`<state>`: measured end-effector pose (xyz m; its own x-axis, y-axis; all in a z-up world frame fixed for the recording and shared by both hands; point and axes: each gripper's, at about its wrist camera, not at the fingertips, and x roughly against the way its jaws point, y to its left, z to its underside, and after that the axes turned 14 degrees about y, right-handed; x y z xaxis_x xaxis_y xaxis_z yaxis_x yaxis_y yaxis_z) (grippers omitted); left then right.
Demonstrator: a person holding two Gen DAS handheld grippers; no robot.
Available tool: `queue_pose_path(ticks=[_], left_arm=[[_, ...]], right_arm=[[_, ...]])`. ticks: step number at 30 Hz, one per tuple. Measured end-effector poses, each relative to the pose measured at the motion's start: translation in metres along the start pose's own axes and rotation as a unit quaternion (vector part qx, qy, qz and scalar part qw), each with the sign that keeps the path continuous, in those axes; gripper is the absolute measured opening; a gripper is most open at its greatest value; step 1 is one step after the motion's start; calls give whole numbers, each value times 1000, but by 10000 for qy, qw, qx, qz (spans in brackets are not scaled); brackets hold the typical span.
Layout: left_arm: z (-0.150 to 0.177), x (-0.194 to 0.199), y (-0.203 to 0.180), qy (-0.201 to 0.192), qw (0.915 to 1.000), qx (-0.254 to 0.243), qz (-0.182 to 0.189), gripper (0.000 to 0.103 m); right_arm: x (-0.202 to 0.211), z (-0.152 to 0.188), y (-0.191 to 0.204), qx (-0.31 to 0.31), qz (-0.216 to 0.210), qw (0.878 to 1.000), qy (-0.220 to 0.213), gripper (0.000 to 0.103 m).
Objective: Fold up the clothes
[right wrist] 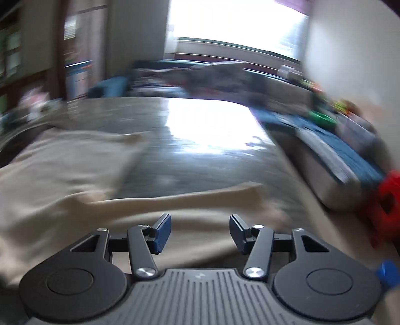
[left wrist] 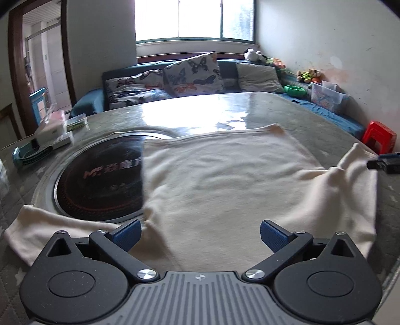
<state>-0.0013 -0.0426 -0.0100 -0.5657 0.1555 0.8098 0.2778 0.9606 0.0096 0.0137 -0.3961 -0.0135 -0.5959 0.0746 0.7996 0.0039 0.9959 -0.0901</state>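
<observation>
Left gripper (left wrist: 200, 235) fingers spread above cream garment (left wrist: 225, 175); right gripper (right wrist: 200, 231) fingers apart, seemingly empty, view blurred.

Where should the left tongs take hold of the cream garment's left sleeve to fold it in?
Grip the sleeve near its cuff end, coming from the table's near edge. It lies flat, stretched leftward off the garment, clear of the inset black cooktop.

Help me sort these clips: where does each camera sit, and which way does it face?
Left wrist: sits on the left tool, looks along its open fingers over the cream garment on the table, towards the sofa and window.
Right wrist: sits on the right tool, blurred, faces the same way over a sleeve; fingers apart, nothing between.
Shared: garment, table, window, red stool.
</observation>
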Motion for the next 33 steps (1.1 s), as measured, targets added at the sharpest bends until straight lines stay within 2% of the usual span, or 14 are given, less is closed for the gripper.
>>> queue_pose_path(ticks=[6, 9, 12, 13, 20, 23, 26, 29, 30, 31, 33], left_arm=[[-1, -3, -25, 99, 9996, -182, 192, 103], [-2, -5, -35, 144, 9991, -274, 286, 103], [-3, -7, -45, 170, 9985, -360, 382, 103], [-4, -8, -48, 165, 9982, -402, 407, 103], [-3, -12, -74, 106, 9953, -811, 513, 103], [0, -16, -82, 134, 9935, -974, 572, 103], [5, -20, -88, 195, 9918, -1113, 590, 103], [10, -21, -89, 212, 9908, -1191, 607, 103], [11, -20, -89, 218, 9906, -1192, 627, 103], [12, -20, -88, 220, 9905, -1193, 640, 103], [14, -18, -88, 213, 9904, -1202, 646, 103]], right_arm=[[-28, -4, -58, -1296, 260, 9911, 136, 47], [-33, 1, -69, -1543, 97, 9879, 121, 34], [-26, 3, -64, -1441, 136, 9895, 57, 11], [-23, 4, -63, -1408, 175, 9899, 25, 9], [16, 15, -71, -1364, 670, 9881, -258, 5], [22, 25, -73, -1368, 912, 9862, -204, 5], [11, 34, -72, -1383, 1065, 9846, 58, 6], [3, 38, -70, -1298, 1259, 9834, 145, 12], [2, 39, -69, -1259, 1326, 9830, 138, 16], [6, 37, -66, -1222, 1342, 9833, 95, 20], [16, 32, -59, -1091, 1184, 9869, -28, 21]])
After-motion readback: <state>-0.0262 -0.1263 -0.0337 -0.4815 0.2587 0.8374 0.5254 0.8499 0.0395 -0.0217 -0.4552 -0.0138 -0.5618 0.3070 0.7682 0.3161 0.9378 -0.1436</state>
